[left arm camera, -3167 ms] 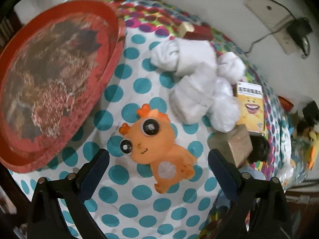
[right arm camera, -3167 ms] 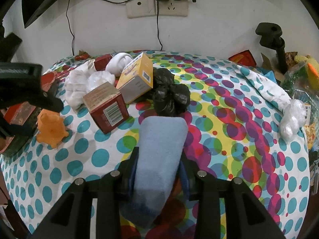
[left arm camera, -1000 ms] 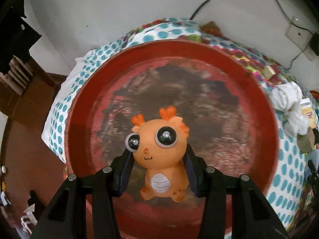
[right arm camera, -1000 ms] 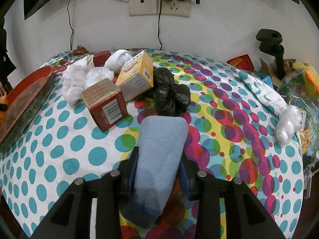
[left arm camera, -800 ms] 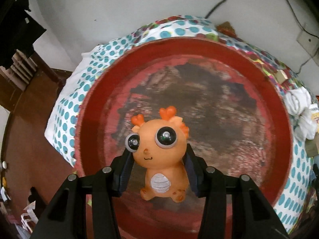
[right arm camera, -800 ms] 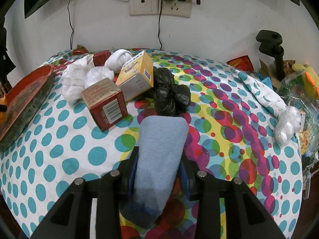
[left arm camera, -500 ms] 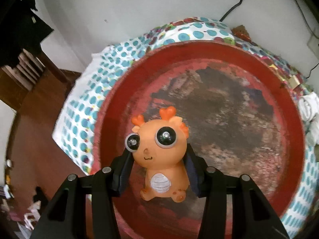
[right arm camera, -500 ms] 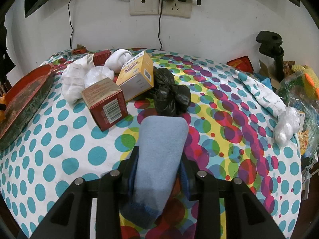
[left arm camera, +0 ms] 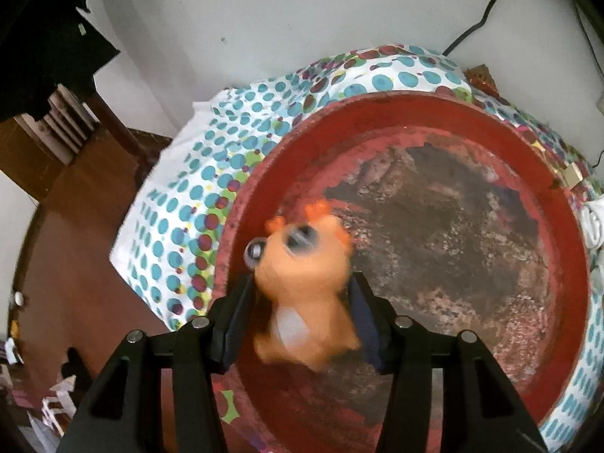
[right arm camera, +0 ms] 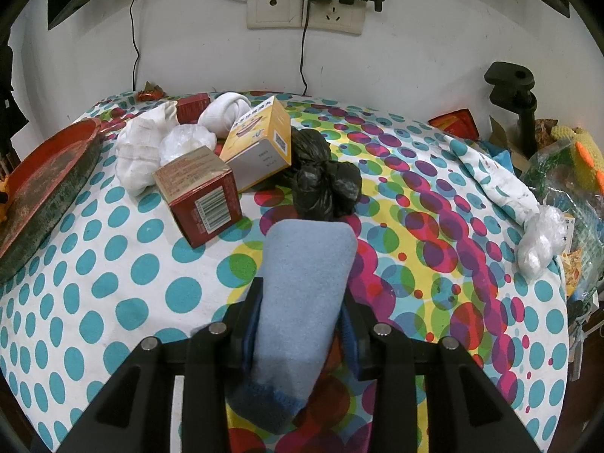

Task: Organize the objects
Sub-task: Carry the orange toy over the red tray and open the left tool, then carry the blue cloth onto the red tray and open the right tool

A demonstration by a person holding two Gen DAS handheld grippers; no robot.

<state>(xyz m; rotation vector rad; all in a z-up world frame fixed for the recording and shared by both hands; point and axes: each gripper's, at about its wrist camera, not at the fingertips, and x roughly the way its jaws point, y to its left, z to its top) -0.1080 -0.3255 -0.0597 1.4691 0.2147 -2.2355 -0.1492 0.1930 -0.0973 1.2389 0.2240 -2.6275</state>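
Note:
In the left wrist view an orange big-eyed toy [left arm camera: 302,283], blurred by motion and tilted, sits between the fingers of my left gripper [left arm camera: 302,302] over the left part of a worn round red tray [left arm camera: 490,120]. The jaws stand a little apart from the toy's sides. In the right wrist view my right gripper [right arm camera: 302,309] is shut on a folded light-blue cloth [right arm camera: 305,283] held above the dotted tablecloth [right arm camera: 113,264]. The red tray [right arm camera: 45,173] shows at the far left of the right wrist view.
On the cloth stand a red box [right arm camera: 200,196], a yellow-and-white box [right arm camera: 260,143], white bundles [right arm camera: 151,147] and a black bag [right arm camera: 324,181]. A wall with sockets [right arm camera: 305,7] is behind. A black clamp [right arm camera: 517,102] and clutter sit right. The table edge drops to brown floor [left arm camera: 68,245] left.
The left gripper's jaws have parted and the orange toy has tipped and blurred, slipping from the grip over the tray. The view has shifted left. The right gripper has held still with the cloth.

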